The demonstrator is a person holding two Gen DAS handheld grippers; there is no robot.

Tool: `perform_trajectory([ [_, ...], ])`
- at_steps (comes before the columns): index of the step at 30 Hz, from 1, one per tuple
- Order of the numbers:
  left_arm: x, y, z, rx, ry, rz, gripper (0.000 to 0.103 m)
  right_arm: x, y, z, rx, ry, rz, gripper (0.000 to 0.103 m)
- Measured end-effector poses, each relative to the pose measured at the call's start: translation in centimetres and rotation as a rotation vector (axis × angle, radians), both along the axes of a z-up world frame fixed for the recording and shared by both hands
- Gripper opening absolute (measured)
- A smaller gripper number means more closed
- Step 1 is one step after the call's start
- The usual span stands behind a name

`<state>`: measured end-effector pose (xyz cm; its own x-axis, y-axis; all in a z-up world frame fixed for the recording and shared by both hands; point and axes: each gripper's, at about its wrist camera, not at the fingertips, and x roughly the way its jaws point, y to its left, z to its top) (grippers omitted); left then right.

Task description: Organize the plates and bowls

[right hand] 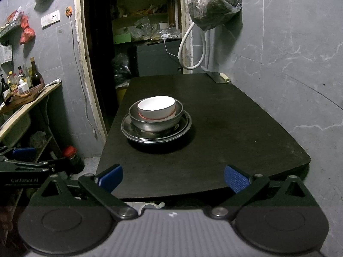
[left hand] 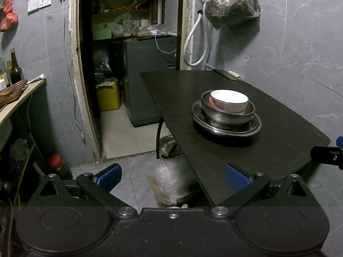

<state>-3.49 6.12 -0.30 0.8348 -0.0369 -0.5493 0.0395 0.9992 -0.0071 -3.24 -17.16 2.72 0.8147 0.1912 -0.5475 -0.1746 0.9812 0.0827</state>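
Observation:
A white bowl (left hand: 229,101) (right hand: 157,107) sits inside a steel bowl (left hand: 228,114) (right hand: 156,122), which rests on stacked steel plates (left hand: 227,126) (right hand: 155,133) on the black table (left hand: 214,150) (right hand: 225,132). My left gripper (left hand: 172,176) hangs open off the table's near left corner, well short of the stack, nothing between its blue pads. My right gripper (right hand: 173,178) is open at the table's near edge, the stack ahead and slightly left. Each gripper shows at the edge of the other's view.
A cleaver (left hand: 223,73) (right hand: 217,77) lies at the table's far edge by the tiled wall. A hose and a hanging bag (left hand: 232,2) are above it. A doorway to a storeroom opens left of the table. A counter with bottles (right hand: 25,81) stands at left.

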Motion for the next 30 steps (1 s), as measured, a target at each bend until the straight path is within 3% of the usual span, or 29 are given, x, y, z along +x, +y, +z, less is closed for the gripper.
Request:
perform_trajectory([
  [30, 1.1, 0.2, -0.6, -0.008, 0.007, -0.011, 0.102, 0.5, 0.4, -0.1, -0.005, 0.009, -0.010, 0.103],
])
